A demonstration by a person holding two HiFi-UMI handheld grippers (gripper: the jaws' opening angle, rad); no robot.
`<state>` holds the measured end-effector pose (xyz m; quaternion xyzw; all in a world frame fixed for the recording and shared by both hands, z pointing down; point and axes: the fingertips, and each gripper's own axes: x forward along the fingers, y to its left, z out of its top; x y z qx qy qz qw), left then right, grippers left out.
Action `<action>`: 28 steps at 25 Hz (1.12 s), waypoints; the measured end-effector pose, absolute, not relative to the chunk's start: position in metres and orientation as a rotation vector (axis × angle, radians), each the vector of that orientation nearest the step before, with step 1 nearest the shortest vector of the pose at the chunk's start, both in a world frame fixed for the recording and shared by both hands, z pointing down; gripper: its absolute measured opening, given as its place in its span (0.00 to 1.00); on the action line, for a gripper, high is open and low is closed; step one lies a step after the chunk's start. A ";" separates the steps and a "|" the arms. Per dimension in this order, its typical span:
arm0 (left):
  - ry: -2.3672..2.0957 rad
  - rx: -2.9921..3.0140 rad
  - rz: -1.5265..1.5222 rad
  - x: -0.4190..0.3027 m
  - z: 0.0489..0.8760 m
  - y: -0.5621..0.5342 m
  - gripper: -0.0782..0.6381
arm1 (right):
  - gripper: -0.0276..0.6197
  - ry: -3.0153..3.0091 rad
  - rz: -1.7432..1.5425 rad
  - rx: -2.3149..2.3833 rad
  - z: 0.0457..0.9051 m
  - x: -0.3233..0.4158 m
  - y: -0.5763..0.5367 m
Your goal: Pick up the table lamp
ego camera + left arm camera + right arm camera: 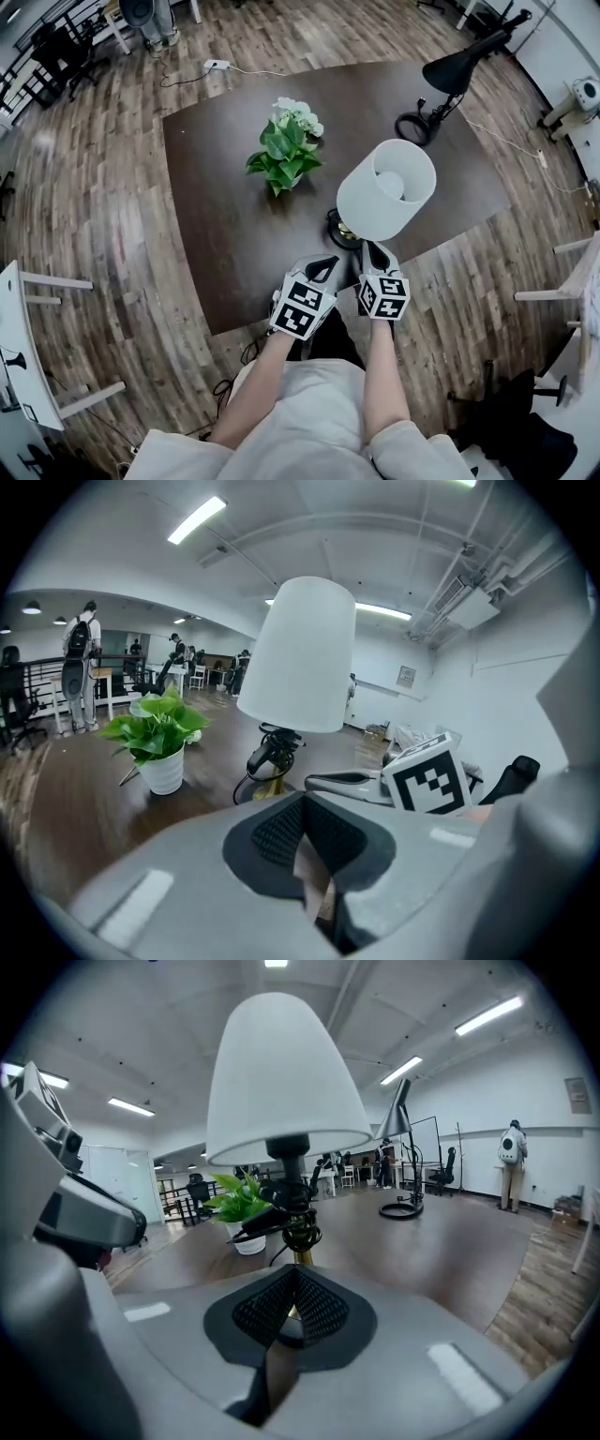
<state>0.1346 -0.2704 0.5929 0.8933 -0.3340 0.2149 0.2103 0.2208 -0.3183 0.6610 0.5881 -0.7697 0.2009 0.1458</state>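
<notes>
Approach is in hand; left tongs [323, 266] and right tongs [374, 251] are seen closed, empty, near the lamp [385, 187]; opening is needed before it is gripped.

Bright ceiling strip lights [197, 519], fisheye-warped edges.

We wear a pale top [309, 412] with short sleeves [405, 445]. Our grey left gripper [322, 268] and right gripper [374, 253] each carry a white cube [302, 306] of black square markers and black, mesh-textured fingers [321, 1311].

Table lamp [298, 653] beyond closed hand-held gripper [303, 797]
</notes>
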 end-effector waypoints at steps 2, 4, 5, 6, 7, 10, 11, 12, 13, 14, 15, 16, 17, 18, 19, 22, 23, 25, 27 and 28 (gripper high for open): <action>-0.945 2.471 0.598 0.137 0.597 -0.277 0.11 | 0.10 -2.229 0.581 1.669 0.671 0.219 -0.330; -0.952 2.464 0.595 0.142 0.602 -0.283 0.11 | 0.11 -2.238 0.568 1.639 0.681 0.218 -0.341; -0.955 2.460 0.594 0.144 0.605 -0.286 0.11 | 0.11 -2.242 0.557 1.625 0.685 0.218 -0.346; -0.958 2.455 0.593 0.146 0.609 -0.289 0.11 | 0.13 -2.247 0.543 1.613 0.689 0.217 -0.350; -0.964 2.446 0.591 0.147 0.614 -0.291 0.11 | 0.15 -2.253 0.529 1.601 0.693 0.216 -0.354; -1.001 2.413 0.569 0.148 0.629 -0.301 0.11 | 0.18 -2.281 0.478 1.569 0.703 0.214 -0.364; -1.014 2.409 0.556 0.148 0.632 -0.305 0.11 | 0.21 -2.290 0.458 1.559 0.705 0.213 -0.368; -1.024 2.411 0.545 0.149 0.634 -0.310 0.11 | 0.25 -2.297 0.439 1.553 0.707 0.213 -0.373; -1.031 2.417 0.536 0.149 0.635 -0.314 0.11 | 0.27 -2.302 0.421 1.551 0.708 0.211 -0.378; -1.037 2.421 0.530 0.148 0.637 -0.317 0.11 | 0.29 -2.306 0.408 1.553 0.708 0.209 -0.381; -1.044 2.420 0.525 0.147 0.639 -0.319 0.11 | 0.31 -2.309 0.399 1.558 0.709 0.207 -0.383; -1.050 2.415 0.518 0.146 0.641 -0.320 0.11 | 0.32 -2.310 0.394 1.564 0.710 0.205 -0.385; -1.056 2.408 0.511 0.145 0.642 -0.322 0.11 | 0.33 -2.312 0.390 1.572 0.709 0.203 -0.387; -1.062 2.403 0.505 0.144 0.643 -0.324 0.11 | 0.32 -2.313 0.388 1.582 0.708 0.202 -0.390; -1.069 2.397 0.497 0.142 0.642 -0.326 0.11 | 0.33 -2.312 0.386 1.597 0.707 0.202 -0.394; -1.089 2.386 0.483 0.136 0.641 -0.330 0.11 | 0.36 -2.283 0.377 1.655 0.705 0.204 -0.399; -1.095 2.384 0.481 0.134 0.641 -0.331 0.11 | 0.37 -2.276 0.361 1.673 0.704 0.205 -0.399; -1.107 2.380 0.475 0.130 0.641 -0.332 0.11 | 0.37 -2.273 0.308 1.702 0.698 0.205 -0.402; -1.114 2.379 0.475 0.126 0.641 -0.332 0.11 | 0.35 -2.279 0.274 1.725 0.690 0.204 -0.406; -1.116 2.379 0.476 0.125 0.641 -0.333 0.11 | 0.35 -2.283 0.267 1.731 0.687 0.204 -0.409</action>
